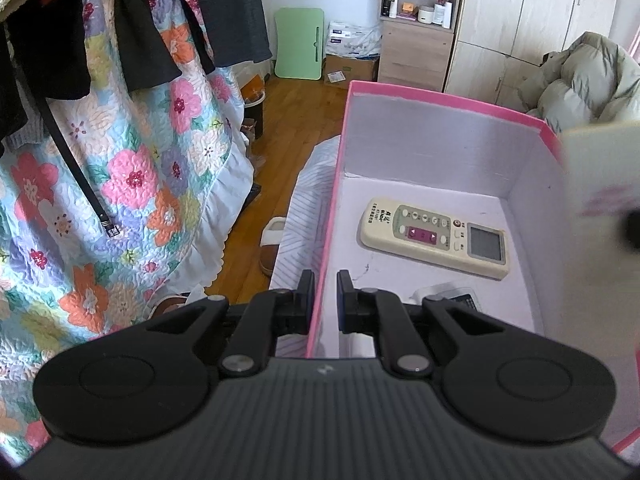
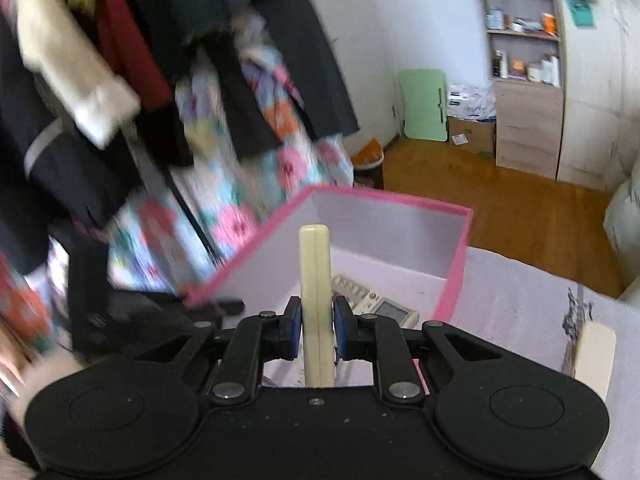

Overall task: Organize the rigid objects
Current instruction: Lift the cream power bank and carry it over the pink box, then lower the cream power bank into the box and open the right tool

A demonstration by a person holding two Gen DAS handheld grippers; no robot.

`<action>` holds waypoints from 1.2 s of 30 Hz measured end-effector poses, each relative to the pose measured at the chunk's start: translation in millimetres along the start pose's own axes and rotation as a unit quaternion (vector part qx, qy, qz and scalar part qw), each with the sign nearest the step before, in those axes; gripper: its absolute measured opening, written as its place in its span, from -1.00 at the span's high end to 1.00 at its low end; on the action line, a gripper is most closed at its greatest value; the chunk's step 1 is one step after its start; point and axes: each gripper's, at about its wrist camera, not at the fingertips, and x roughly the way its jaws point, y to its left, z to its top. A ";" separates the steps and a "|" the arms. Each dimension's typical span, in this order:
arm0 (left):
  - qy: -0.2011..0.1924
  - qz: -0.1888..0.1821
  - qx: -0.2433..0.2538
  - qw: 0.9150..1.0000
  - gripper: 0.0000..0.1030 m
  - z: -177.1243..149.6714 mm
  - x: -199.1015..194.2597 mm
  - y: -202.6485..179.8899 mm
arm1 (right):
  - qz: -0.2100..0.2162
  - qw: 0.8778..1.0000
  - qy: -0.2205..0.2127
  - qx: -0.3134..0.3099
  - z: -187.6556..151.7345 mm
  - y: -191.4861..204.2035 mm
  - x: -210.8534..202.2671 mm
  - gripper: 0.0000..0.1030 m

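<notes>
- Across the left of both views: hanging dark clothes [image 1: 132, 20] over a floral quilt [image 1: 132, 184]; wood floor [image 1: 288, 120] behind, with a shelf unit [image 1: 420, 20] and pale wardrobe [image 1: 532, 20] at the far wall.
- Bed [image 2: 516, 300] with a pale cover carries the pink box [image 1: 440, 96]; box is open-topped, pink outside, white inside, sitting at the bed's edge.
- Left claw [image 1: 325, 300]: pressed together on the box's near-left wall, one finger outside and one inside, pinching the pink rim.
- Right claw [image 2: 316, 328]: pinching a cream remote [image 2: 315, 272] edge-on between its blue pads; the remote stands upright, its upper end over the box's open top. Background in this view is motion-blurred. In the left wrist view the same item shows as a blurred cream slab at the right edge [image 1: 600, 176].
- Second remote [image 1: 436, 236], cream with a small screen, lies flat and face up on the box floor, toward the far wall.
- Small pale device with a keypad [image 1: 452, 296] lies on the box floor nearer the left claw, partly hidden; identity unclear.
</notes>
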 end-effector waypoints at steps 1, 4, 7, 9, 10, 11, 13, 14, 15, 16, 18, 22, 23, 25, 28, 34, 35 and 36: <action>-0.001 -0.002 -0.001 1.000 0.82 -0.3 -0.1 0.5 | -0.010 1.000 0.006 -0.019 -0.1 5.3 9.3 0.60; -0.004 -0.018 -0.019 1.000 0.82 -0.2 0.4 8.1 | -0.029 0.993 0.009 -0.111 -4.8 25.8 26.0 0.61; -0.003 -0.024 -0.026 0.999 0.82 -0.7 0.7 12.0 | -0.054 0.981 0.031 -0.184 -4.4 37.6 46.5 0.61; -0.005 -0.028 -0.028 0.999 0.82 -2.0 0.4 13.0 | -0.061 0.973 0.043 -0.219 -2.4 44.8 56.4 0.61; -0.006 -0.029 -0.028 0.999 0.82 -2.3 0.5 14.1 | -0.069 0.967 0.049 -0.240 -2.2 47.7 63.0 0.61; -0.006 -0.030 -0.028 0.999 0.82 -2.4 0.4 14.4 | -0.078 0.961 0.051 -0.259 -3.4 52.4 70.3 0.61; -0.006 -0.032 -0.028 0.999 0.82 -2.7 0.8 14.4 | -0.084 0.957 0.061 -0.272 -2.4 53.9 78.5 0.61; -0.007 -0.033 -0.028 0.999 0.82 -2.7 1.1 14.5 | -0.080 0.958 0.068 -0.267 -0.2 54.2 81.7 0.61; -0.007 -0.033 -0.030 0.999 0.82 -3.1 1.4 16.2 | -0.071 0.961 0.076 -0.256 1.8 53.3 83.9 0.61; -0.008 -0.033 -0.031 0.999 0.82 -3.4 1.4 16.8 | -0.062 0.964 0.081 -0.247 2.7 52.9 84.4 0.59; -0.008 -0.034 -0.033 0.999 0.82 -4.1 1.2 17.6 | -0.042 0.969 0.092 -0.225 3.0 52.3 87.8 0.56; -0.008 -0.033 -0.034 0.999 0.82 -3.4 2.1 17.2 | 0.036 0.983 0.114 -0.138 2.4 38.2 87.6 0.39; -0.008 -0.033 -0.034 0.999 0.82 -3.6 2.1 16.9 | 0.047 0.985 0.114 -0.120 0.9 33.2 84.7 0.38; -0.007 -0.031 -0.033 0.999 0.82 -3.6 2.2 16.0 | 0.064 0.988 0.111 -0.090 -0.9 23.0 73.6 0.38; -0.006 -0.027 -0.029 0.999 0.82 -2.8 1.7 13.8 | 0.127 0.986 0.101 -0.031 -3.5 4.7 43.8 0.38; -0.006 -0.026 -0.028 0.999 0.82 -2.6 0.7 12.6 | 0.117 0.992 0.048 0.000 -6.5 -19.1 -21.4 0.36; -0.006 -0.025 -0.028 0.999 0.82 -2.3 0.7 12.5 | 0.101 0.994 0.043 0.004 -6.0 -26.7 -31.1 0.33; -0.006 -0.024 -0.027 0.999 0.82 -2.2 0.8 12.1 | 0.081 0.996 0.041 0.007 -8.2 -34.9 -41.5 0.32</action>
